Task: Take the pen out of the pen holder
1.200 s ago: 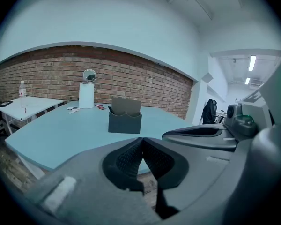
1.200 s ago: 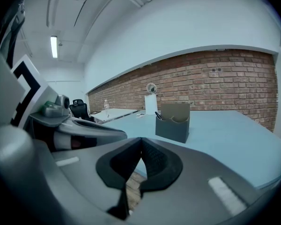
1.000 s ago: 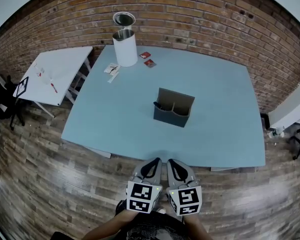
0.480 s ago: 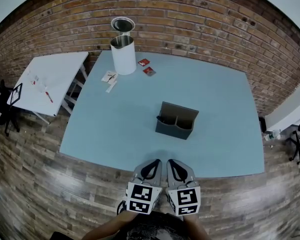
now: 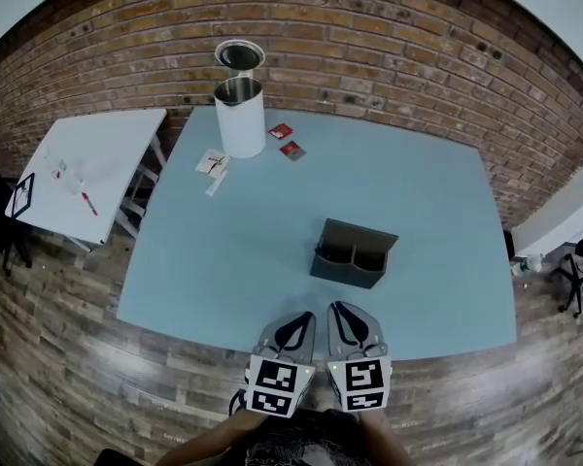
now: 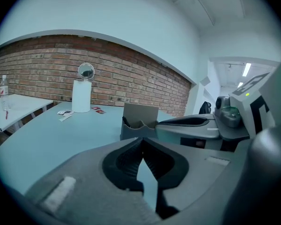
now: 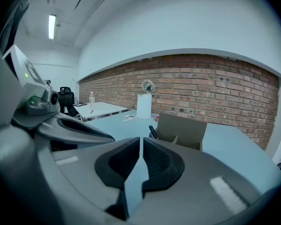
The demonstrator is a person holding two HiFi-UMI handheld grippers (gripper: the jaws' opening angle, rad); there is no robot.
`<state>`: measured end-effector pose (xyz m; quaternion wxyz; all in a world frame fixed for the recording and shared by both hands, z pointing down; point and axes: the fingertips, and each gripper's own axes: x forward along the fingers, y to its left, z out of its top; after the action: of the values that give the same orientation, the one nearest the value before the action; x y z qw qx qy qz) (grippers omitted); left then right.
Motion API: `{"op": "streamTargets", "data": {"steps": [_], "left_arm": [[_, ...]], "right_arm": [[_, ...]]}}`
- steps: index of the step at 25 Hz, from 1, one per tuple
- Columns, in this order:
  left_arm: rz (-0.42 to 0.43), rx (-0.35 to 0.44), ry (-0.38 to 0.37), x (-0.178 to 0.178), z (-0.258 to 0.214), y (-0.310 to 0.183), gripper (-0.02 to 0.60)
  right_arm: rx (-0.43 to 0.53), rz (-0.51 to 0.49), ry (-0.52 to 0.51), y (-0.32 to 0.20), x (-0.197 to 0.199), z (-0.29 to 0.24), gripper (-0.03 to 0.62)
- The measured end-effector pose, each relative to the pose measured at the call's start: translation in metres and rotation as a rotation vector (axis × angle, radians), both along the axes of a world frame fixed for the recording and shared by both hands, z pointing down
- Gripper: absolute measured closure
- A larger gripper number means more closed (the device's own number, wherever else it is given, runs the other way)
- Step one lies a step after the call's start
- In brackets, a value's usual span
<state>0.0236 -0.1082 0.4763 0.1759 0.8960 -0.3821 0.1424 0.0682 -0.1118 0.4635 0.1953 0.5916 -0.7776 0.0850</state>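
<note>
A dark grey two-compartment pen holder [image 5: 355, 254] stands on the light blue table [image 5: 223, 250], a little right of the middle. A black pen [image 5: 320, 249] leans out of its left compartment; it also shows in the right gripper view [image 7: 152, 131] and the left gripper view [image 6: 126, 122]. Both grippers hang side by side at the table's near edge, well short of the holder. My left gripper [image 5: 298, 318] is shut and holds nothing. On my right gripper [image 5: 346, 313] the jaws are opening, a thin slit between them, with nothing inside.
A white cylinder [image 5: 240, 115] with a round metal-rimmed object [image 5: 239, 54] behind it stands at the table's far left corner. Two red packets [image 5: 287, 141] and papers [image 5: 212, 163] lie near it. A white side table [image 5: 87, 158] stands to the left; a brick wall runs behind.
Both grippers have moved forward from over the floor to the table's near edge, so the holder is closer. The right jaws have parted slightly.
</note>
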Motion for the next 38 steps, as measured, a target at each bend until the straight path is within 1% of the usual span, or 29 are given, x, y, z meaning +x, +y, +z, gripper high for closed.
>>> {"op": "streamTargets", "data": {"steps": [3, 7, 15, 21, 26, 32, 38], "left_arm": [[0.016, 0.003, 0.004, -0.002, 0.000, -0.010, 0.583], [0.018, 0.003, 0.009, -0.010, 0.002, -0.024, 0.583], [0.011, 0.004, 0.015, -0.016, 0.004, -0.041, 0.583], [-0.010, 0.015, 0.014, -0.017, 0.003, -0.056, 0.583], [-0.031, 0.018, 0.017, -0.016, 0.000, -0.066, 0.583], [-0.046, 0.008, 0.009, -0.014, 0.006, -0.070, 0.582], [-0.083, 0.007, 0.005, -0.019, 0.007, -0.078, 0.583]], "right_arm": [[-0.001, 0.003, 0.026, -0.016, -0.003, 0.001, 0.559], [-0.016, 0.012, 0.056, -0.035, -0.006, 0.008, 0.551], [-0.039, 0.010, 0.078, -0.062, -0.007, 0.016, 0.537], [-0.039, -0.010, 0.101, -0.080, -0.006, 0.017, 0.534], [-0.055, -0.029, 0.094, -0.092, -0.004, 0.020, 0.525], [-0.057, -0.059, 0.103, -0.105, -0.004, 0.023, 0.502], [-0.069, -0.088, 0.113, -0.114, -0.005, 0.029, 0.480]]}}
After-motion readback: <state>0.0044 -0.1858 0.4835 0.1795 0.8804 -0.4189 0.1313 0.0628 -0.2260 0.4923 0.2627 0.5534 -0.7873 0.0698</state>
